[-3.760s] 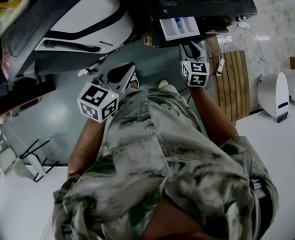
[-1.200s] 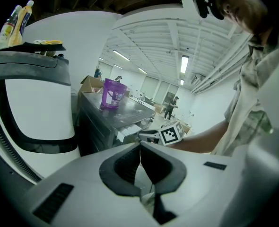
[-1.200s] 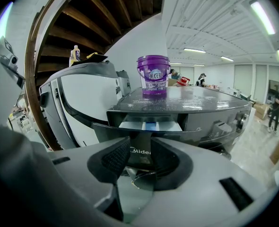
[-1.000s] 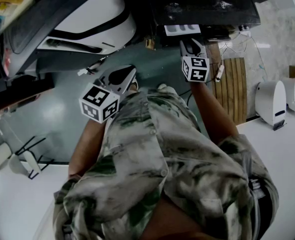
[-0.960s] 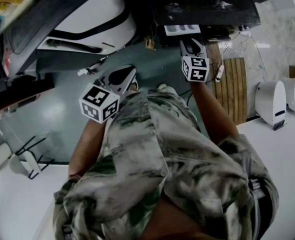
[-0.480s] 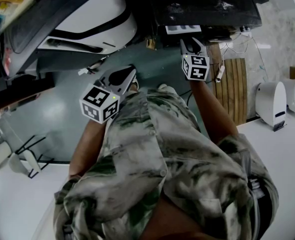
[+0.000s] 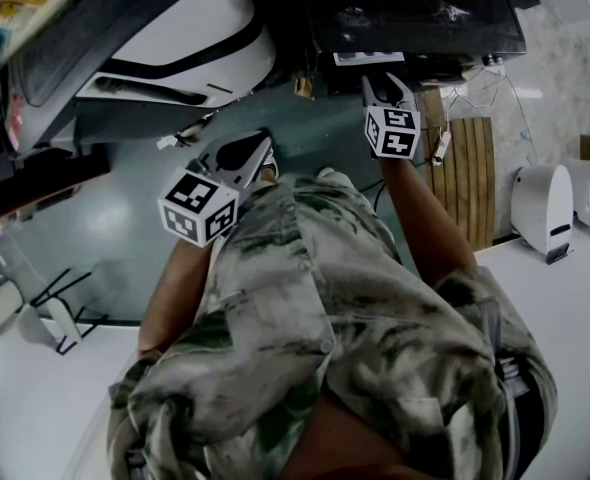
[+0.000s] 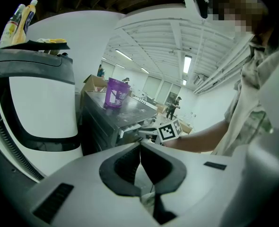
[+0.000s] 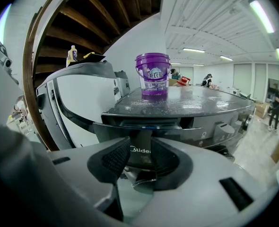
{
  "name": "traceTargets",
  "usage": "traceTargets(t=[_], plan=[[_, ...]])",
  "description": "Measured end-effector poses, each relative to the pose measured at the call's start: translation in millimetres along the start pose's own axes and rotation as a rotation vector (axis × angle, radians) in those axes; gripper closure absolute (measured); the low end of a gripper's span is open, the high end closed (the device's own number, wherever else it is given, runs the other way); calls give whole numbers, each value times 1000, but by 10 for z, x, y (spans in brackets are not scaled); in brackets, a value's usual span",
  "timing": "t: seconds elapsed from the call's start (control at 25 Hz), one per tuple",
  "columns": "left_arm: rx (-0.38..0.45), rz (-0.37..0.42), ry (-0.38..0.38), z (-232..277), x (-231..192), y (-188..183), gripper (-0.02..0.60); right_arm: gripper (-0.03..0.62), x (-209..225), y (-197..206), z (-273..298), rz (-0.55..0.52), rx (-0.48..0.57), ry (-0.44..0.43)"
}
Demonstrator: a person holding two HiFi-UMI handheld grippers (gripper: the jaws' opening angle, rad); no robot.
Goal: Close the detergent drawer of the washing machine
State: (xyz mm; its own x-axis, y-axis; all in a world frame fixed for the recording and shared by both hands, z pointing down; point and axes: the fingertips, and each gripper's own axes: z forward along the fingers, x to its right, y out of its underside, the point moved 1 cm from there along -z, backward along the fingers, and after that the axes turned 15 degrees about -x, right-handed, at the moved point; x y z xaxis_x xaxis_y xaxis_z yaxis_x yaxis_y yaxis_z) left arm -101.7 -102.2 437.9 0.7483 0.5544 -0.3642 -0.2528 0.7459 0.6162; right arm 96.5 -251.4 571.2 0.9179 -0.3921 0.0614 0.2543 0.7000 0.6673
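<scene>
Fingers (image 9: 115, 161) of right gripper (image 9: 140, 143): a narrow slot apart, dark ribbed pads clamped on nothing, logo-marked front of detergent drawer (image 9: 149, 123) in plain sight through the slot. Tips right up at that front; touching or just short of it, cannot tell. Drawer at the left end of the front panel of the washing machine (image 9: 196, 109), just under the front edge of its top; from the head view only a thin pale strip proud of the dark casing, almost flush. Left gripper (image 8: 139, 144): pads tip to tip, nothing between, over the teal floor (image 7: 125, 218), well apart from the drawer. Open room: bare smooth floor to the left of the right gripper, between the washing machine and a white appliance (image 7: 175, 28); tighter on the other side, with a wooden slatted board (image 7: 465, 168) just beside the right forearm. Machine top flat, dark and glossy, dusted with pale specks; purple bucket (image 9: 152, 77) of plastic, lidded and round, upright on it, back from the front edge. White appliance rounded and glossy, with a dark curved band. Gripper shells smooth, pale, matte.
</scene>
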Motion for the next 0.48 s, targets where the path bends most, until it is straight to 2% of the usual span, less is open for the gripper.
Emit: traceTargets(t=[0.48], plan=[[-2, -2, -6, -2, -55, -43, 557, 445, 14, -83, 73, -4, 2, -3]])
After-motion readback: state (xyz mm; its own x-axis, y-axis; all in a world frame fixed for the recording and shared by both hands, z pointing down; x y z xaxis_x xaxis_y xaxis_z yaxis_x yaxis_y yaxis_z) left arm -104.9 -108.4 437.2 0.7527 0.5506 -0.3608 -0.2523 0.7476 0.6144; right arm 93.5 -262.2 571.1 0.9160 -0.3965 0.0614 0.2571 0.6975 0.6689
